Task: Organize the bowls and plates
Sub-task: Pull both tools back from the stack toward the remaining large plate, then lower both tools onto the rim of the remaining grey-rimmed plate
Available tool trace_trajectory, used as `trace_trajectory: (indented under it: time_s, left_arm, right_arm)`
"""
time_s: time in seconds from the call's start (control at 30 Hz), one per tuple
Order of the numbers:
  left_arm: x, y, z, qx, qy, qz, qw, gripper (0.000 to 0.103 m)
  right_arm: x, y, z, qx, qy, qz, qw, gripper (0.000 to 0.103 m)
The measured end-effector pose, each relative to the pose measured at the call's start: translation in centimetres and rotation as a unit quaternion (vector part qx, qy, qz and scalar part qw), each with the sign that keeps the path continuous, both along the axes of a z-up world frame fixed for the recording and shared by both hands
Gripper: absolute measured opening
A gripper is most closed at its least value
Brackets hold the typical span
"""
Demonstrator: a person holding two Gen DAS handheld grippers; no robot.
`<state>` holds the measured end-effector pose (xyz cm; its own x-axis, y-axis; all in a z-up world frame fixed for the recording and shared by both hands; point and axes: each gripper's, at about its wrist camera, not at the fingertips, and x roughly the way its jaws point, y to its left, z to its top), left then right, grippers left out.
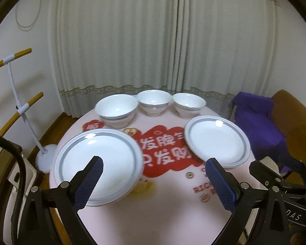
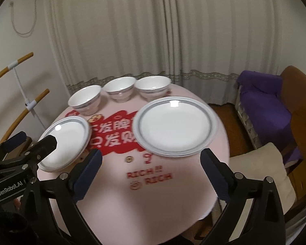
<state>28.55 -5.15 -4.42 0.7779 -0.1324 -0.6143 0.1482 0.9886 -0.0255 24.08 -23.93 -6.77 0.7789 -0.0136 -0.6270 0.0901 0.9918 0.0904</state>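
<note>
Left gripper and right gripper gape empty at frame bottom; each plate lies just above its own gripper, three bowls beyond.

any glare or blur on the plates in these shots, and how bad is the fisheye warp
Left wrist view: bright light glints on the left plate and right plate, and the left plate's near rim is smeared. Right wrist view: a glint on each plate, the printed tablecloth lettering soft with blur. Both views: strong fisheye, curtains bowing, dark corners.
</note>
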Motion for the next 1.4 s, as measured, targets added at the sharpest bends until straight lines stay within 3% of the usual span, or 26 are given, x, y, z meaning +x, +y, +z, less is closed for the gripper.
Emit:
trace_trajectory:
  time_s: [0.63,1.4]
  left_arm:
    - [2.8,-4.3,-0.1,0.014,-0.012,0.001,0.9998,0.102]
    - [14.7,-11.7,-6.9,0.046,0.04,0.008,0.9981,0.1]
  right_arm:
    - [0.6,-4.2,1.2,0.005,-0.02,-0.008,1.0,0.101]
    - [8.3,-10.5,-3.9,0.017,0.023,-0.049,0.998,0.101]
